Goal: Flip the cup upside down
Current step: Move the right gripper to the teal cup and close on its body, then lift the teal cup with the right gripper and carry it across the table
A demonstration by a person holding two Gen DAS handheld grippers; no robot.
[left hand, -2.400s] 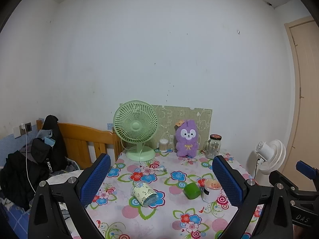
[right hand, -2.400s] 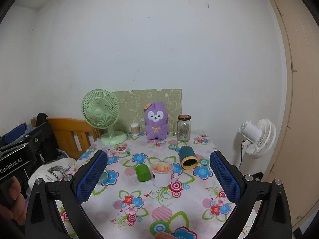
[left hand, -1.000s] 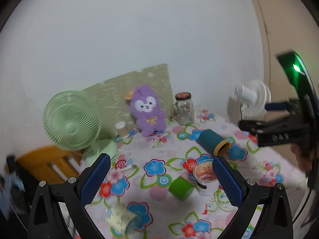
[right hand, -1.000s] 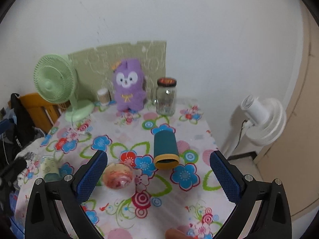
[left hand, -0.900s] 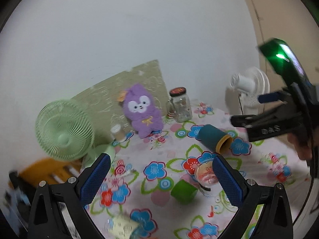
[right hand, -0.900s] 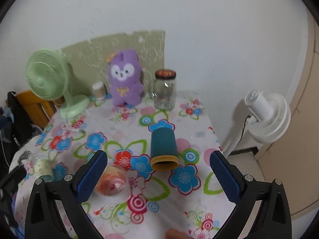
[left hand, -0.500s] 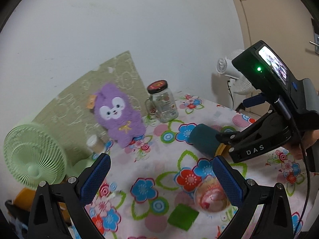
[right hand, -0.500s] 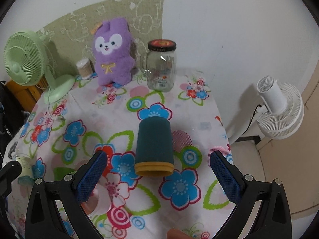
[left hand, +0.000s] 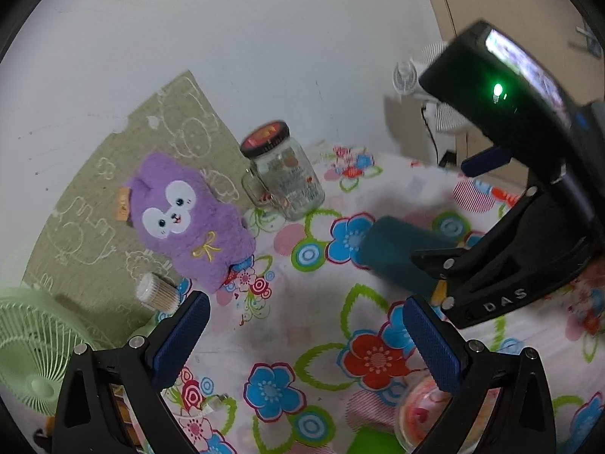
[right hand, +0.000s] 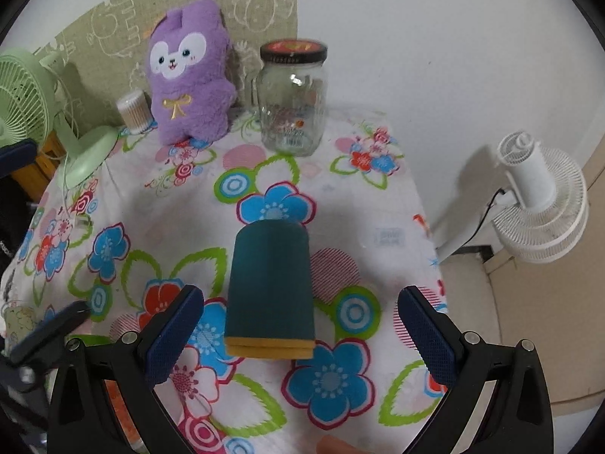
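Note:
A dark teal cup (right hand: 270, 291) with a yellow rim lies on its side on the flowered tablecloth (right hand: 162, 204), rim toward me. My right gripper (right hand: 298, 335) is open, its blue pads on either side of the cup's rim end, apart from it. The cup also shows in the left wrist view (left hand: 397, 255), partly hidden behind the right gripper's black body. My left gripper (left hand: 308, 340) is open and empty above the cloth, left of the cup.
A purple plush (right hand: 189, 72), a glass jar (right hand: 291, 98) and a swab pot (right hand: 133, 109) stand at the back by the wall. A green fan (right hand: 34, 113) is back left. A white fan (right hand: 537, 196) stands off the table's right edge. A pink-topped cup (left hand: 423, 416) is near the left gripper.
Both grippers have moved forward and down toward the table. The right gripper has closed in on the teal cup, which now lies between its pads. The left view has swung right.

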